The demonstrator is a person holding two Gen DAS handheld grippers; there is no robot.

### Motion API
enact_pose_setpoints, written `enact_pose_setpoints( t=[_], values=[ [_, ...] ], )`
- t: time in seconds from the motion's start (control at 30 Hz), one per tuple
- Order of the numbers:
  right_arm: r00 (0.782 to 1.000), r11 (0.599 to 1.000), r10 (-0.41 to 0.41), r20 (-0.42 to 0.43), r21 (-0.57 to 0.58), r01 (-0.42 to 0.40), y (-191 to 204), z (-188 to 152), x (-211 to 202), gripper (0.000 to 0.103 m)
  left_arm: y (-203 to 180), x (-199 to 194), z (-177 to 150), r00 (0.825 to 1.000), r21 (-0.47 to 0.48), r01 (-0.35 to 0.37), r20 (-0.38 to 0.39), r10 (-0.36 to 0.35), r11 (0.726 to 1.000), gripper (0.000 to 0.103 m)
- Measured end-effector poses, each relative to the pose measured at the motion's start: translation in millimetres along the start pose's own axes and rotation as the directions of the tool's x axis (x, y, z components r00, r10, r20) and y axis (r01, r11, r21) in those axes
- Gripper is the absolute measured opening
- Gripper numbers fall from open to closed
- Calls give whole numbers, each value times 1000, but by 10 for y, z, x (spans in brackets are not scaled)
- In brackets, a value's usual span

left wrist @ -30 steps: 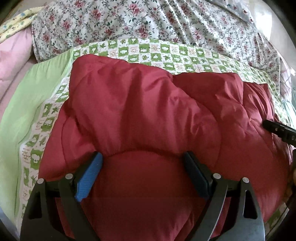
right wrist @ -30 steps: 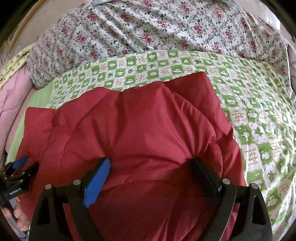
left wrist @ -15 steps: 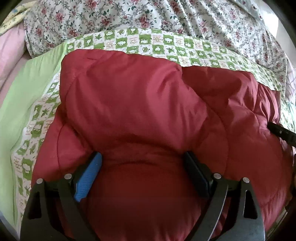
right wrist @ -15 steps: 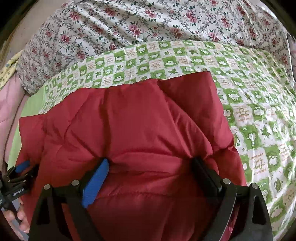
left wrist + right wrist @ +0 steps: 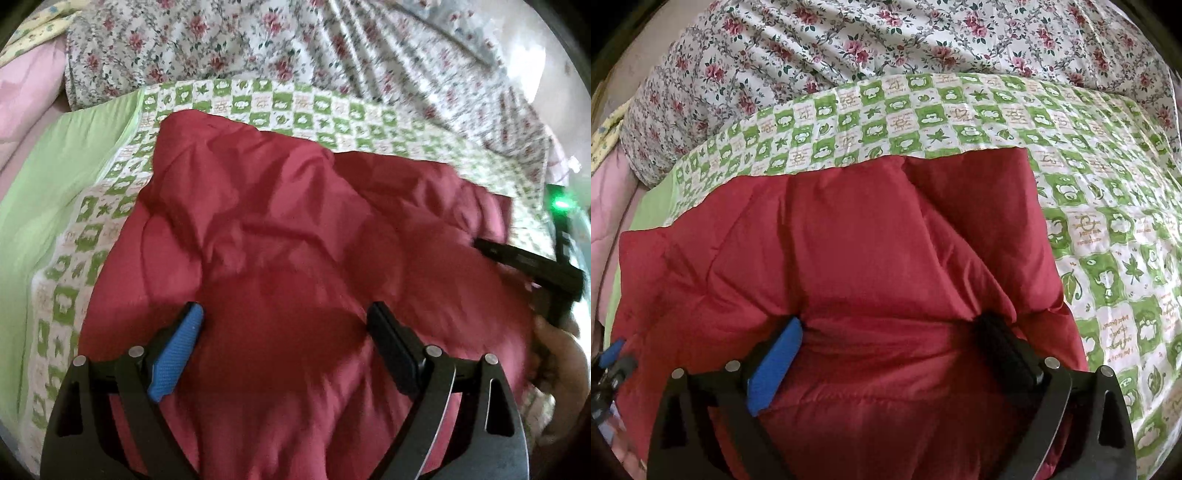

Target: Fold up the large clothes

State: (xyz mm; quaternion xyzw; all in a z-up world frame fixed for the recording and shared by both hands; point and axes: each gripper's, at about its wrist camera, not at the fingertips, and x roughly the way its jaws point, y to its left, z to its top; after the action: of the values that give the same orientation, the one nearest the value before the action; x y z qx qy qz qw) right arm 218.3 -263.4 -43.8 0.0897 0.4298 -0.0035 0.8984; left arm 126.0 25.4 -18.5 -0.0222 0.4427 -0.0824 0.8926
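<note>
A puffy dark red jacket (image 5: 295, 221) (image 5: 849, 240) lies folded on a green checked sheet (image 5: 258, 103) (image 5: 1108, 221). My left gripper (image 5: 285, 310) hovers open just above the jacket's near part, and nothing sits between its fingers. My right gripper (image 5: 892, 321) has both fingertips sunk into the padding near the jacket's right edge. Its jaws are opening, with a bulge of red fabric lying loose between them. The right gripper (image 5: 532, 266) also shows at the left wrist view's right edge, above a hand (image 5: 561, 365). The left gripper (image 5: 613, 358) peeks in at the right wrist view's left edge.
A bulky floral quilt (image 5: 258, 44) (image 5: 886, 37) is heaped behind the sheet. Pink bedding (image 5: 26, 88) (image 5: 613, 192) lies at the far left, with a plain green cloth (image 5: 74, 166) beside it. Bare checked sheet stretches to the right of the jacket.
My left gripper has lifted off the jacket, where its tips were pressed in. The right gripper's fingers have spread a little wider and stay sunk in the padding.
</note>
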Motion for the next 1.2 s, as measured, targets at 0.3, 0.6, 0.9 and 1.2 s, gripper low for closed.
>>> enact_pose_setpoints(
  t=[0.3, 0.6, 0.9, 1.2],
  values=[
    [992, 999, 28, 123, 15, -30, -3, -111, -351, 97, 91, 208, -149, 999, -20, -3, -38, 2, 1000, 94],
    [979, 992, 121, 167, -52, -114, 139, -619, -1066, 99, 64, 224, -189, 999, -14, -29, -21, 29, 999, 95],
    [1000, 990, 14, 16, -138, -12, 153, -963, -714, 101, 62, 217, -193, 999, -4, -31, -18, 31, 1000, 96],
    [999, 994, 0, 46, -110, 5, 149, -983, -747, 103, 167, -153, -313, 999, -61, 36, 9, -36, 997, 96]
  ],
)
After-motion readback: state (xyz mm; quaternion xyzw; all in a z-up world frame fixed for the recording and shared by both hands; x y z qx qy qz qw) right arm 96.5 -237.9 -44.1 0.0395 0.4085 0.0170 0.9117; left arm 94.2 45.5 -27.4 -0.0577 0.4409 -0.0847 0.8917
